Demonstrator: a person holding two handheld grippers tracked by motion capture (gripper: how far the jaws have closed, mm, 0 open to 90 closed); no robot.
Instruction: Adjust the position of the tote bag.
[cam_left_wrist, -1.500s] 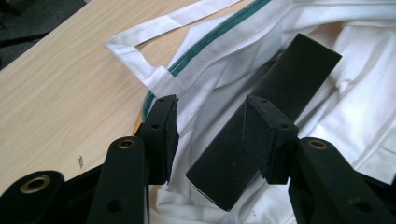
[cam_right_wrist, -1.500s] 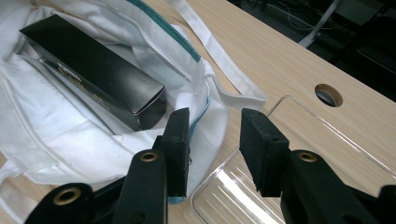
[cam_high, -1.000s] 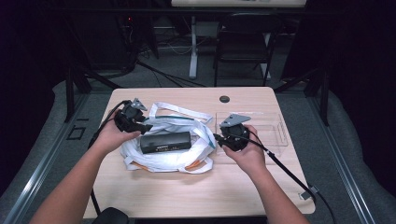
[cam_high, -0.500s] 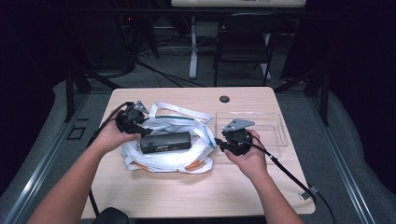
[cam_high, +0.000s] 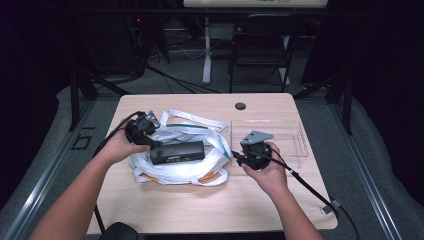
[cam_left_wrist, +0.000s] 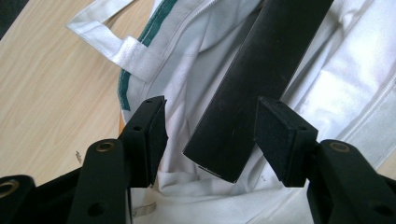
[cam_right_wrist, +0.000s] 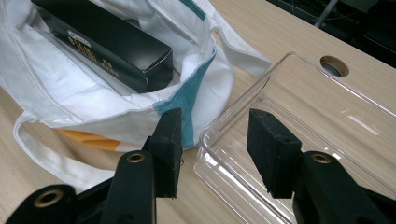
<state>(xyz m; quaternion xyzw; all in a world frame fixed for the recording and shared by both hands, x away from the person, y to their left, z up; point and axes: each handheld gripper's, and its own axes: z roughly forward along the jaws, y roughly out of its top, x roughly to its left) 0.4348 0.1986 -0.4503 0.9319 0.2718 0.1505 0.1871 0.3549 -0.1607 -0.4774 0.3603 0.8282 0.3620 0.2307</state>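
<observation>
From above, the long black cardboard box (cam_high: 177, 151) lies across the mouth of the crumpled white cloth bag (cam_high: 175, 165) on the pale wooden table (cam_high: 200, 210), between the two grippers. The left gripper (cam_high: 145, 131) sits at the box's left end; the right gripper (cam_high: 239, 156) hovers just off the bag's right edge.

The left gripper view adds that the box's end stands between the jaws with a gap on each side: they have just been opening and grip nothing. The right gripper view shows small white print on the box's top and a teal band on the bag; its jaws, also just opening, are spread and empty above the rim of a clear plastic tray (cam_right_wrist: 299, 121).
</observation>
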